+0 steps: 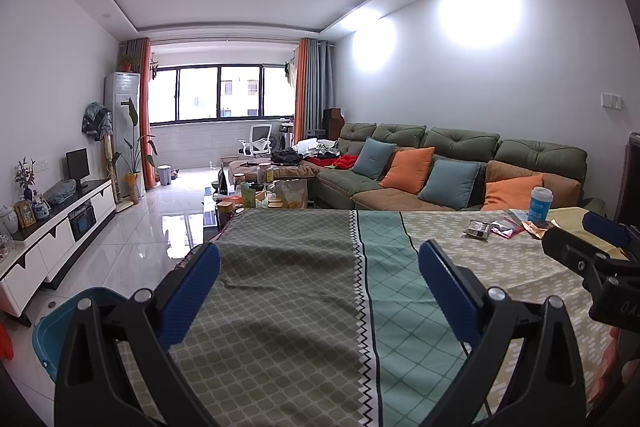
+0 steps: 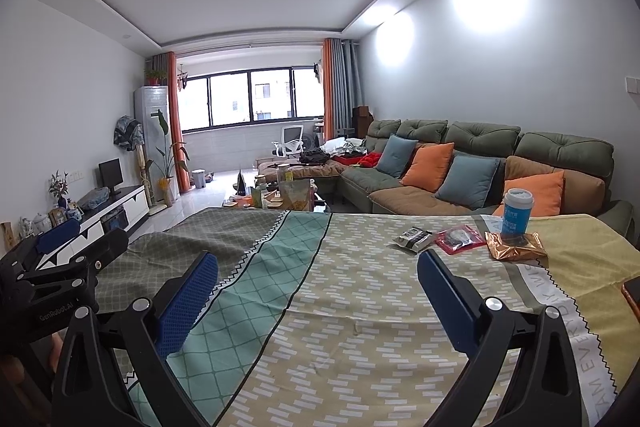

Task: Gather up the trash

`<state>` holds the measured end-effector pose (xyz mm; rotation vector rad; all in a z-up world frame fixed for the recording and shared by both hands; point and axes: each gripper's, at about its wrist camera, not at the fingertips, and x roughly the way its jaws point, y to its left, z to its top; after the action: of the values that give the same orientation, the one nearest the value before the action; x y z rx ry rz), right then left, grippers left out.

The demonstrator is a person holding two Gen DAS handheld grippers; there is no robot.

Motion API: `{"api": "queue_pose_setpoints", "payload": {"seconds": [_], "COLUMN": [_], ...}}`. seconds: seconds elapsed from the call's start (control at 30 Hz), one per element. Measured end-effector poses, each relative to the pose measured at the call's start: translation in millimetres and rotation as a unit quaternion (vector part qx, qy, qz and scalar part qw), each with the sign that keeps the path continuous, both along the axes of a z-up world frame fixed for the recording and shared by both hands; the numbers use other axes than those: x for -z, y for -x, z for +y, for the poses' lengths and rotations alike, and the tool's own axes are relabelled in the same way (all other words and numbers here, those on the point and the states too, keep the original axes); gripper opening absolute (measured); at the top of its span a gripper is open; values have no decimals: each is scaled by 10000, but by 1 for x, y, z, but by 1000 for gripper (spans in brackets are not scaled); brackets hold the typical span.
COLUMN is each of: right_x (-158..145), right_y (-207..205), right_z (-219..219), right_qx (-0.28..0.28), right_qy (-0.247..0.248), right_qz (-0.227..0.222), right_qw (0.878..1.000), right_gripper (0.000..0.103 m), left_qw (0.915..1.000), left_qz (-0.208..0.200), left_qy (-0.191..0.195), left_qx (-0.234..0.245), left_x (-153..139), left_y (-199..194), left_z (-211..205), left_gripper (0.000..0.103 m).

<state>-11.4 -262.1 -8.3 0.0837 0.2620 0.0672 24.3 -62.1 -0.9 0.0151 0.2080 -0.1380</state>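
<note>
Trash lies at the far right of the patterned tablecloth (image 2: 360,307): a grey-black wrapper (image 2: 414,239), a red wrapper (image 2: 460,239), a gold-brown wrapper (image 2: 516,247) and a blue paper cup (image 2: 517,213) standing on the gold wrapper. In the left wrist view the same wrappers (image 1: 478,229) and cup (image 1: 540,205) sit far right. My left gripper (image 1: 320,271) is open and empty over the cloth's left half. My right gripper (image 2: 318,279) is open and empty, short of the wrappers. Each gripper shows at the other view's edge.
A teal bin (image 1: 60,327) stands on the floor left of the table. A green sofa (image 2: 480,163) with orange and blue cushions lies beyond the table. A cluttered coffee table (image 2: 280,195) and a TV cabinet (image 1: 60,227) are farther off. An orange object (image 2: 634,293) lies at the table's right edge.
</note>
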Motion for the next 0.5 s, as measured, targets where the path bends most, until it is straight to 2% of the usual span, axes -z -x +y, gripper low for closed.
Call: {"api": "queue_pose_setpoints", "payload": {"seconds": [0.5], "right_x": [-1], "right_y": [0], "right_z": [-1], "right_qx": [11], "right_qy": [-4], "right_qz": [-4], "right_qw": [10000], "right_gripper": [99], "left_qw": [10000], "left_qz": [-2], "left_qy": [-7], "left_qx": [-6], "left_x": [0], "left_y": [0], "left_z": [0], "left_gripper": [100]}}
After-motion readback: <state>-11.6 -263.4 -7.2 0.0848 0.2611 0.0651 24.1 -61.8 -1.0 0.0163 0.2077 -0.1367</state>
